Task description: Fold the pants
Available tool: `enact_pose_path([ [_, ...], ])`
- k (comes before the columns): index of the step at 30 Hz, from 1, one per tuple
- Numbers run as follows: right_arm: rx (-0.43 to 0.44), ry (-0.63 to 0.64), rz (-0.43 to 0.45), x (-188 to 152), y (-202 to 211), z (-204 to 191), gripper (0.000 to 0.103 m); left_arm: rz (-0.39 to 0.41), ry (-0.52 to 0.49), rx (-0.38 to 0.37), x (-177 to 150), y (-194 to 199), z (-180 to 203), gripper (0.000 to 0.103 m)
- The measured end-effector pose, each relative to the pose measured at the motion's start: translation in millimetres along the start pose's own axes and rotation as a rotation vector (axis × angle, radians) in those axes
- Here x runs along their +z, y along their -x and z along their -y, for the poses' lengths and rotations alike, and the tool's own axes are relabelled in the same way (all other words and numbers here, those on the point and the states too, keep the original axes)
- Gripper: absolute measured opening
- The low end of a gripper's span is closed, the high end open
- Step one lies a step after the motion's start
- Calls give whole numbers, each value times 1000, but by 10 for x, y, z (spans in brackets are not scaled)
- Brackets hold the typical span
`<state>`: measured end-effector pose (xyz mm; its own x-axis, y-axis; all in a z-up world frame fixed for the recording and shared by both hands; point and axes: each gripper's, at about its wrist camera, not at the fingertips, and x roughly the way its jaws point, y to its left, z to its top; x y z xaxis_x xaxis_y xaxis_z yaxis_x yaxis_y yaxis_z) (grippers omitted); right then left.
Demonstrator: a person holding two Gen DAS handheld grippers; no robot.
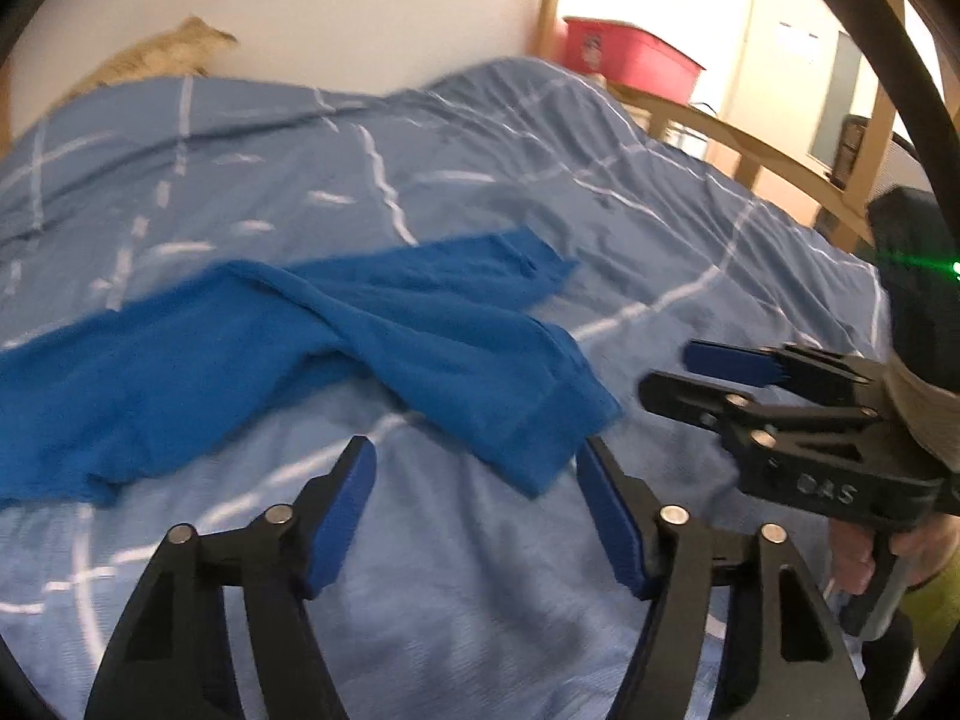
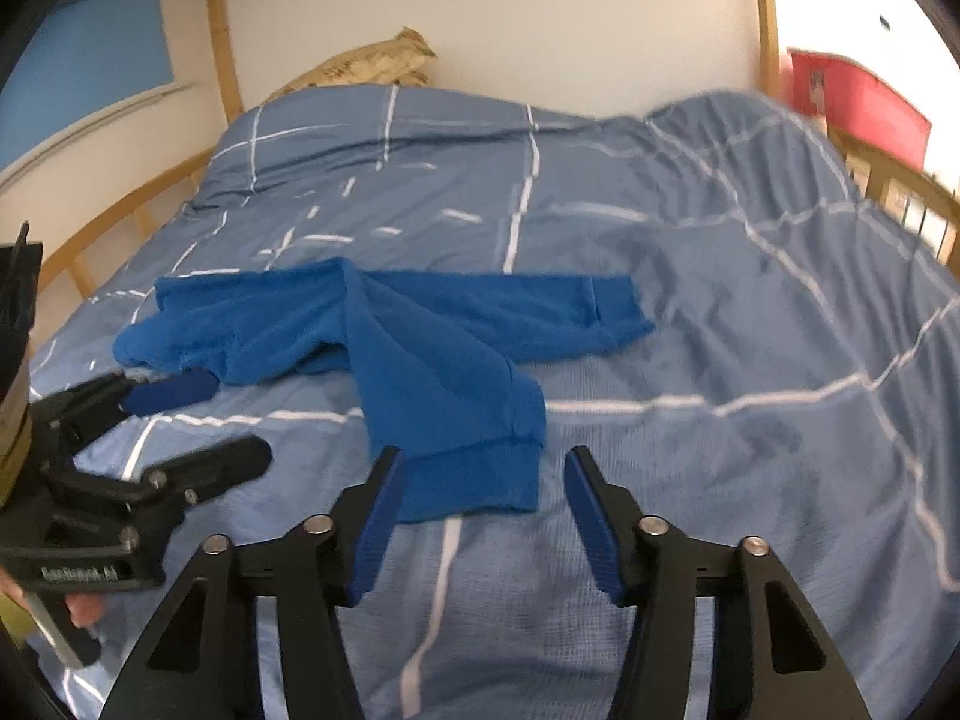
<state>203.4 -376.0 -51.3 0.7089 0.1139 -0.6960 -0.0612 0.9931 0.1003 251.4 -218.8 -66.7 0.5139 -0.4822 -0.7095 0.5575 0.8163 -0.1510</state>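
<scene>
**A:** Where are the pants [image 2: 384, 336]?

**B:** Bright blue, fleecy, spread across the middle of the bed [image 2: 720, 276], on a pale blue duvet crossed with white lines. The waist end lies toward the bed's left edge as the right wrist camera sees it. One leg runs along the bed toward its right edge; the other is angled across it and points down toward the near edge, its cuff closest to the cameras.

**A:** And the grippers?

**B:** The left gripper [image 1: 474, 510] hovers above the duvet near the bed's near edge, jaws parted to a middling width with nothing between the blue pads; the near cuff lies just ahead of its tips. The right gripper [image 2: 480, 504] hangs in much the same pose, jaws parted a little narrower, also empty, the same cuff just beyond its left finger (whether that pad brushes the fabric cannot be told through the blur).

**A:** Do they see each other?

**B:** Yes. Each appears at the side of the other's view, gripped by a hand [image 1: 864, 558] at the handle.

**A:** What surrounds the bed?

**B:** A light wooden frame [image 2: 222, 42], a tan pillow [image 2: 372, 60] against the white wall at the far edge, and a red bin [image 1: 630, 54] beyond the far right corner.
</scene>
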Motion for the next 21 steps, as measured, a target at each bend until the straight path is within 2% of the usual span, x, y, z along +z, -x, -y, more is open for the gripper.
enact_pose_path([
  [3, 28, -79, -24, -61, -158, 148, 45, -49, 9, -27, -19, -223, 16, 53],
  [7, 53, -125, -62, -118, -356, 250, 39, -94, 38, -41, -39, -465, -13, 51],
  [12, 68, -148, -100, -174, -528, 303, 39, -126, 108, -68, -55, -661, -104, 47],
  [18, 103, -174, -132, -222, -682, 348, 39, -129, 176, -88, -45, -806, -165, 45],
  [21, 118, -191, -141, -230, -731, 387, 39, -131, 182, -96, -29, -839, -162, 36],
])
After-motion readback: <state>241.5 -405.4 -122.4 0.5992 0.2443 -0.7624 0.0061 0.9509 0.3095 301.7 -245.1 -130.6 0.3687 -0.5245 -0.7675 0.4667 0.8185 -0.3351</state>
